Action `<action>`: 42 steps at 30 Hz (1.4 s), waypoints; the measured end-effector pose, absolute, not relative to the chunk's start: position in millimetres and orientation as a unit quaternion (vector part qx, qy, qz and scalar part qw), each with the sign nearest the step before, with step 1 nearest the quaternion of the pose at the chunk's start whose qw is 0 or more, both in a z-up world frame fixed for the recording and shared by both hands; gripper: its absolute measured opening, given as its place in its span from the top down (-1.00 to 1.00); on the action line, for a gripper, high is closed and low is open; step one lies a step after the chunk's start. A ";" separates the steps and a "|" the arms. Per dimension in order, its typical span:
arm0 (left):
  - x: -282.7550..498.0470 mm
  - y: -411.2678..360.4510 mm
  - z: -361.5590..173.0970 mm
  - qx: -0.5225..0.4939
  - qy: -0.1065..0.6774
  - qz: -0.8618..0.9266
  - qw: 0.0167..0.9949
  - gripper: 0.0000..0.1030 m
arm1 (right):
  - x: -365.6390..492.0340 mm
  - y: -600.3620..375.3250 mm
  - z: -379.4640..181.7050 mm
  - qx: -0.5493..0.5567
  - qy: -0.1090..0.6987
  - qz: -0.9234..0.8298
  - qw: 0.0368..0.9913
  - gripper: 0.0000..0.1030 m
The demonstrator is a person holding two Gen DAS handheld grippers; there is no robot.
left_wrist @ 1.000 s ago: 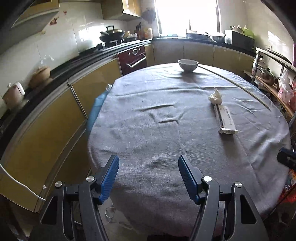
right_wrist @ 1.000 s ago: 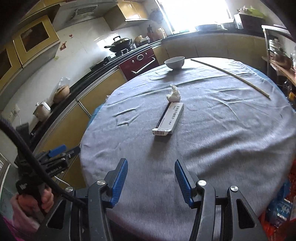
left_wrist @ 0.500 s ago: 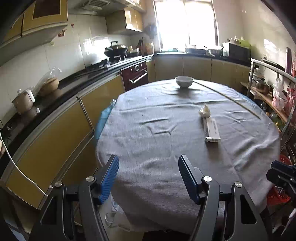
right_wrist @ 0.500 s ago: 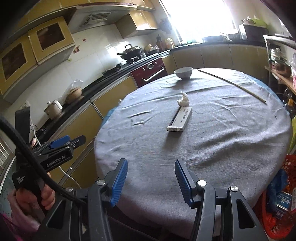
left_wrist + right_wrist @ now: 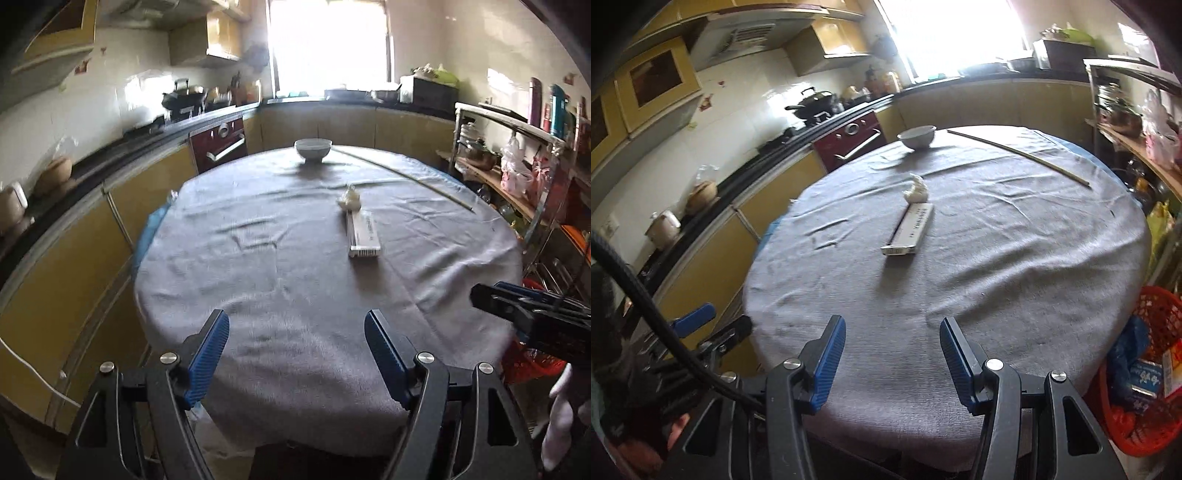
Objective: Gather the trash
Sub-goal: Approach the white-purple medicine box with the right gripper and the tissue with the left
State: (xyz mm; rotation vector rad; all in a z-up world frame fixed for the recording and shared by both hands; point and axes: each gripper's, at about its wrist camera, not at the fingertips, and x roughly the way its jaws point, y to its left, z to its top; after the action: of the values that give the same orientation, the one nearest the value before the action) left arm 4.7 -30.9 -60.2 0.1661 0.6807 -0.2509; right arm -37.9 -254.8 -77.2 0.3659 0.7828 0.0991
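Two trash items lie mid-table on the grey cloth (image 5: 280, 288): a flat white carton (image 5: 363, 236), long axis running away from the grippers, and a crumpled white tissue wad (image 5: 349, 199) touching its far end. White bowl (image 5: 312, 148) stands beyond. Left gripper (image 5: 296, 350) and right gripper (image 5: 892, 354) hover at the near edge, blue ribbed pads wide apart, empty. Red mesh basket (image 5: 1160, 314) sits beside the table.

Print on the flat box (image 5: 909, 230) is too blurred to read.
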 end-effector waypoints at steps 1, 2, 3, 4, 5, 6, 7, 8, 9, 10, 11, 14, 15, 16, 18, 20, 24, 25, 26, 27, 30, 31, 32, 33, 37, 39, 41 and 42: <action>2.8 -30.7 -57.6 0.083 0.324 -0.124 0.934 -0.49 | -37.0 -254.2 -77.7 0.177 0.382 0.042 0.906 -0.12; 0.6 -30.5 -54.9 0.085 0.315 -0.126 0.937 -0.49 | -35.9 -253.7 -78.3 0.178 0.384 0.038 0.905 -0.12; -2.1 -31.0 -52.2 0.089 0.306 -0.128 0.939 -0.49 | -35.1 -253.0 -78.7 0.180 0.387 0.034 0.904 -0.12; -4.4 -32.2 -50.5 0.093 0.298 -0.131 0.941 -0.49 | -34.7 -251.8 -79.0 0.181 0.389 0.031 0.903 -0.12; -7.0 -34.2 -49.3 0.099 0.292 -0.134 0.942 -0.49 | -34.1 -250.2 -79.3 0.181 0.391 0.029 0.902 -0.12; -9.9 -36.5 -47.5 0.106 0.285 -0.137 0.943 -0.49 | -33.5 -248.4 -79.5 0.179 0.395 0.027 0.901 -0.12; -11.9 -38.4 -46.3 0.110 0.279 -0.139 0.944 -0.49 | -33.1 -246.7 -79.6 0.178 0.397 0.026 0.900 -0.12; -14.2 -40.5 -44.9 0.115 0.274 -0.141 0.945 -0.49 | -33.3 -244.7 -79.5 0.175 0.399 0.024 0.900 -0.12; -15.7 -41.8 -44.1 0.118 0.270 -0.142 0.945 -0.49 | -33.7 -243.1 -79.0 0.171 0.401 0.024 0.900 -0.12; -16.9 -42.6 -43.2 0.120 0.267 -0.143 0.945 -0.49 | -34.1 -241.4 -78.5 0.168 0.401 0.024 0.900 -0.12; -17.7 -42.9 -42.4 0.121 0.264 -0.144 0.946 -0.49 | -34.9 -240.5 -77.9 0.165 0.402 0.024 0.900 -0.12; -16.9 -43.9 -43.7 0.123 0.267 -0.144 0.945 -0.49 | -36.0 -240.2 -78.1 0.163 0.403 0.023 0.900 -0.12; -15.9 -43.9 -44.4 0.122 0.269 -0.143 0.944 -0.49 | -36.0 -241.2 -78.7 0.165 0.404 0.022 0.900 -0.12; -15.0 -43.5 -45.1 0.122 0.271 -0.142 0.944 -0.49 | -36.0 -241.8 -79.1 0.167 0.404 0.022 0.899 -0.12; -14.4 -42.5 -46.8 0.119 0.274 -0.142 0.944 -0.49 | -36.8 -243.6 -79.7 0.171 0.404 0.021 0.898 -0.12; -13.7 -42.2 -47.9 0.118 0.277 -0.142 0.943 -0.49 | -37.1 -245.0 -80.1 0.174 0.406 0.023 0.897 -0.12; -13.5 -43.2 -50.5 0.118 0.283 -0.143 0.941 -0.49 | -38.1 -246.1 -79.3 0.177 0.406 0.021 0.896 -0.12; -13.5 -43.3 -50.9 0.118 0.284 -0.143 0.941 -0.49 | -37.9 -246.3 -79.4 0.177 0.406 0.021 0.896 -0.12; -13.5 -43.5 -51.3 0.118 0.285 -0.143 0.941 -0.49 | -37.7 -246.4 -79.6 0.177 0.407 0.021 0.896 -0.12; -13.3 -43.5 -51.5 0.118 0.285 -0.143 0.940 -0.49 | -37.7 -246.3 -79.5 0.177 0.407 0.020 0.896 -0.12; -13.2 -43.2 -51.9 0.117 0.286 -0.144 0.940 -0.49 | -37.9 -246.1 -79.5 0.177 0.407 0.022 0.896 -0.12; -12.6 -43.2 -52.7 0.117 0.288 -0.144 0.939 -0.50 | -38.1 -246.0 -79.7 0.176 0.407 0.023 0.896 -0.12; -11.4 -43.1 -53.7 0.116 0.291 -0.145 0.939 -0.50 | -38.0 -246.1 -79.8 0.177 0.408 0.023 0.896 -0.12; -10.3 -42.9 -54.8 0.115 0.295 -0.145 0.938 -0.50 | -38.2 -246.3 -79.8 0.177 0.407 0.023 0.896 -0.12; -8.0 -40.7 -57.6 0.107 0.303 -0.146 0.936 -0.49 | -38.8 -247.7 -80.4 0.180 0.407 0.023 0.895 -0.12; -7.2 -40.1 -58.6 0.104 0.307 -0.148 0.934 -0.49 | -39.5 -248.8 -80.8 0.182 0.407 0.022 0.895 -0.12; -6.8 -40.4 -59.9 0.104 0.310 -0.148 0.933 -0.49 | -40.0 -249.3 -81.5 0.184 0.407 0.022 0.894 -0.12; -6.9 -40.1 -59.9 0.104 0.311 -0.148 0.933 -0.50 | -40.2 -249.7 -81.8 0.185 0.408 0.022 0.894 -0.12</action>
State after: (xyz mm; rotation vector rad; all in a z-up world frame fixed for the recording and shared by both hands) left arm -6.9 -40.1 -59.9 0.2133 0.6357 -0.3037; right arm -40.2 -249.7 -81.8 0.3844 0.8456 0.0448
